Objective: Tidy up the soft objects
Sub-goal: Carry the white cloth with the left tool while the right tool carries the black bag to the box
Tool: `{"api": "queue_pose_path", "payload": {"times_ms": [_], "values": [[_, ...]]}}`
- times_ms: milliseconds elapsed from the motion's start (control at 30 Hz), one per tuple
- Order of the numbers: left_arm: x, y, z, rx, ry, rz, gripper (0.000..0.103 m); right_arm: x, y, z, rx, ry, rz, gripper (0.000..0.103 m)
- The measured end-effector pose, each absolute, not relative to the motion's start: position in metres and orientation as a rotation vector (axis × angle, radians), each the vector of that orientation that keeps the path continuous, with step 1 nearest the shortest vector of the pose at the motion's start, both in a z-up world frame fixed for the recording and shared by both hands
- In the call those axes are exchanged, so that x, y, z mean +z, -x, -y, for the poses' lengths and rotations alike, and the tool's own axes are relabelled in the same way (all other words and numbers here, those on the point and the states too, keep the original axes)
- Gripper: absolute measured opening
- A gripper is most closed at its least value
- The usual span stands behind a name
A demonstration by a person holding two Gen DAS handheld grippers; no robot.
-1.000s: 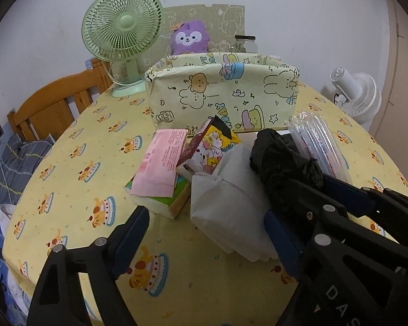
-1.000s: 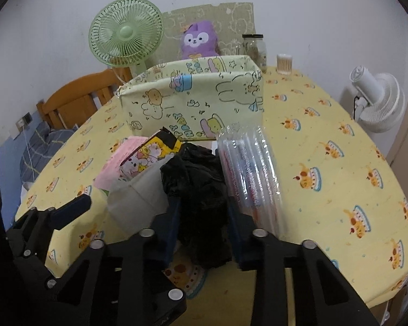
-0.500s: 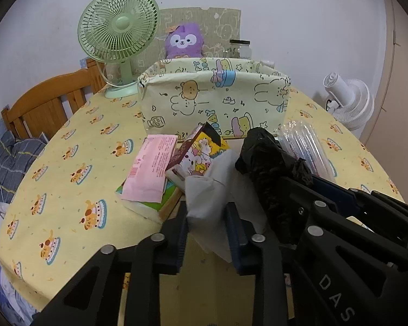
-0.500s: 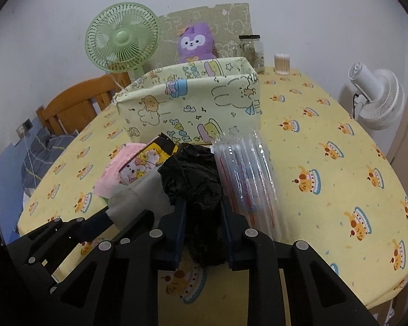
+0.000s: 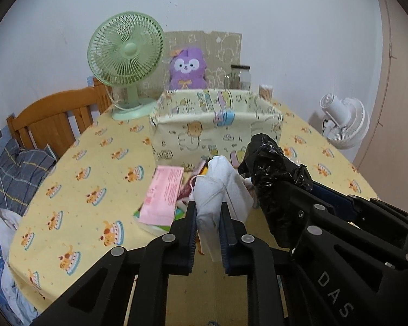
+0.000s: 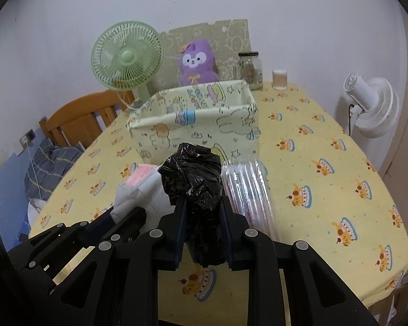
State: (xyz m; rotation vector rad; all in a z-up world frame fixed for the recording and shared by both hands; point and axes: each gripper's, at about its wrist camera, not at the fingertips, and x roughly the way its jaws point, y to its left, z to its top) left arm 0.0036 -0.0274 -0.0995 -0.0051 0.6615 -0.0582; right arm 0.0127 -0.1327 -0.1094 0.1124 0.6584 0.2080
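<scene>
My left gripper (image 5: 208, 212) is shut on a white cloth bag (image 5: 217, 190) and holds it above the table. My right gripper (image 6: 202, 206) is shut on a crumpled black plastic bag (image 6: 194, 174), also lifted; it shows in the left wrist view (image 5: 272, 163) too. A cartoon-print fabric storage box (image 5: 215, 125) stands open behind them, also in the right wrist view (image 6: 195, 125). A pink packet (image 5: 164, 193) lies on a tissue pack on the table. A clear plastic pack of straws (image 6: 247, 187) lies right of the black bag.
A green desk fan (image 5: 126, 54), a purple plush toy (image 5: 187, 68), a glass jar (image 6: 250, 68) and a cotton-swab tub (image 6: 279, 78) stand at the back. A white fan (image 6: 372, 108) stands beyond the right table edge, a wooden chair (image 5: 54, 119) at the left.
My left gripper closed on the white cloth bag and lifted it. Both grippers rose and drew back, with the black bag still in the right one.
</scene>
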Motion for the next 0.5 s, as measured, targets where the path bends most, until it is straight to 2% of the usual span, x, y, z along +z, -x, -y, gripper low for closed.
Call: {"api": "queue_pose_path", "payload": {"times_ms": [500], "values": [[-0.052,-0.003,0.025,-0.044,0.007,-0.585,0.013,-0.059,-0.008,0.129,0.197,-0.112,-0.584,0.026]]}}
